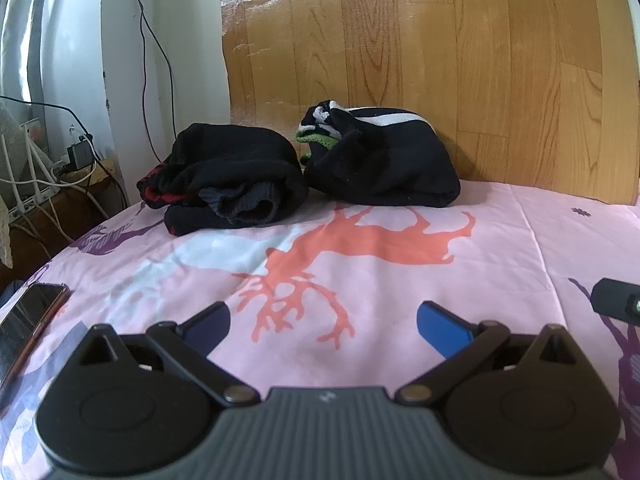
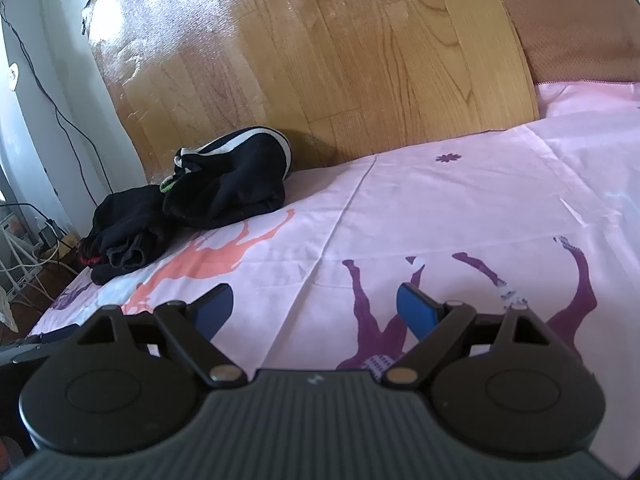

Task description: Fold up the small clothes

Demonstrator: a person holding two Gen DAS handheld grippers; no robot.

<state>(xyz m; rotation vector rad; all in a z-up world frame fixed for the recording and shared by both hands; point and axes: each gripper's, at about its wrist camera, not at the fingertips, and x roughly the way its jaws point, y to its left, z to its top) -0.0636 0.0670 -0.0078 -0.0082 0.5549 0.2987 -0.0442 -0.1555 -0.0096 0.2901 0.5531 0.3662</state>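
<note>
Two bundles of dark clothes lie at the far end of the bed, against the wooden headboard. The left bundle (image 1: 232, 176) (image 2: 124, 232) is black with red trim and a ribbed cuff. The right bundle (image 1: 384, 160) (image 2: 232, 184) is black with white stripes and a green edge. My left gripper (image 1: 322, 326) is open over the pink sheet, well short of both bundles, with nothing between its blue fingers. My right gripper (image 2: 314, 306) is also open and empty, farther right over a purple deer print. A tip of the right gripper (image 1: 616, 300) shows at the left wrist view's right edge.
The pink bedsheet (image 1: 400, 320) (image 2: 460, 220) with deer prints covers the bed. A wooden headboard (image 1: 440, 60) (image 2: 300, 60) stands behind. A phone (image 1: 28, 320) lies at the bed's left edge. Cables and a power strip (image 1: 60, 176) clutter the floor at left. A brown cushion (image 2: 572, 28) leans at right.
</note>
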